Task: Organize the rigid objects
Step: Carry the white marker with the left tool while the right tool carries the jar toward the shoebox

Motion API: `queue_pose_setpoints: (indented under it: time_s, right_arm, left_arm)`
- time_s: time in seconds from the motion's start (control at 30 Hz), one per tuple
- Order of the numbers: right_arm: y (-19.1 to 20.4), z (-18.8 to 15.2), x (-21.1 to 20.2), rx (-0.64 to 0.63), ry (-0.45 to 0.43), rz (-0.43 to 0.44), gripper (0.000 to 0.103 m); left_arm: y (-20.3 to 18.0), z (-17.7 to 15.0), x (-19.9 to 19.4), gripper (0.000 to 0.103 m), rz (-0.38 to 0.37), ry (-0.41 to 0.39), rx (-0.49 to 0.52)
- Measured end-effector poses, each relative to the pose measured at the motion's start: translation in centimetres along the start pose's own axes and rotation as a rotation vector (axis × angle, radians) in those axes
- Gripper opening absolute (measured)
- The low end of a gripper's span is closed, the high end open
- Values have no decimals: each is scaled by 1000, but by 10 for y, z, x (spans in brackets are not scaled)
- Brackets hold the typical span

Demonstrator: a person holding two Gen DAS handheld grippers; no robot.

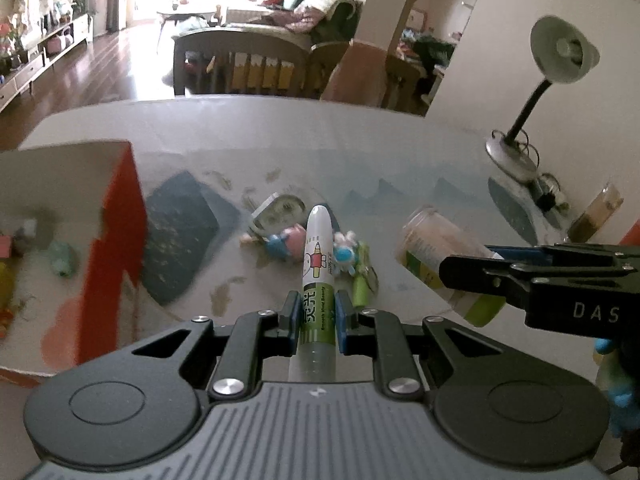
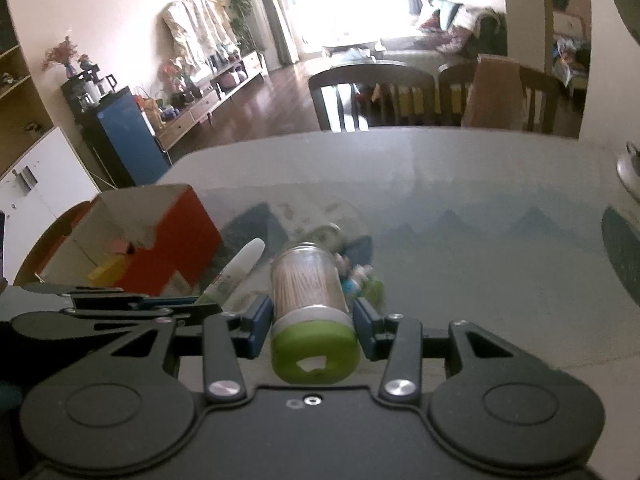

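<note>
Midway, left gripper (image 1: 316, 316) clamps a marker (image 1: 317, 264); right gripper (image 2: 314, 320) pinches a toothpick jar (image 2: 310, 300); box (image 2: 160, 252) partly filled; toys (image 1: 304, 244) remain on the table (image 1: 400, 152).

A home living-dining room; sofa (image 1: 308, 8), dining chairs (image 2: 370, 94), desk lamp (image 1: 560, 56), low sideboard (image 2: 208, 96)

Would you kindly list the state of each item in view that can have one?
left gripper: shut on marker
marker: capped, held off the table
right gripper: shut on toothpick jar
toothpick jar: green lid on, full, held level
cardboard box: open, items inside
desk lamp: off
</note>
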State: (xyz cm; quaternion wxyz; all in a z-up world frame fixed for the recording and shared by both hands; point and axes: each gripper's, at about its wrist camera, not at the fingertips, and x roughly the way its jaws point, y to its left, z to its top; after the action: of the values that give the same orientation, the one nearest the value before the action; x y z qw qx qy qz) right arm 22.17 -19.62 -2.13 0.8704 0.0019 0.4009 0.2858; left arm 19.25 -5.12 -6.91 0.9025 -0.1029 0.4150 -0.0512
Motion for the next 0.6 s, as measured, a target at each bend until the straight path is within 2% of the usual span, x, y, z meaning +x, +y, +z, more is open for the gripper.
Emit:
queue_pose_setpoints:
  time_s: [0.3,0.6]
  right_arm:
    - [64,24,-2,-51,-58,26,43]
    - [127,39,12,-89,-84,53,43]
  left_arm:
    - [44,18,-41,17,26,-55,5]
    - [102,24,-73,17,55,-87,-9]
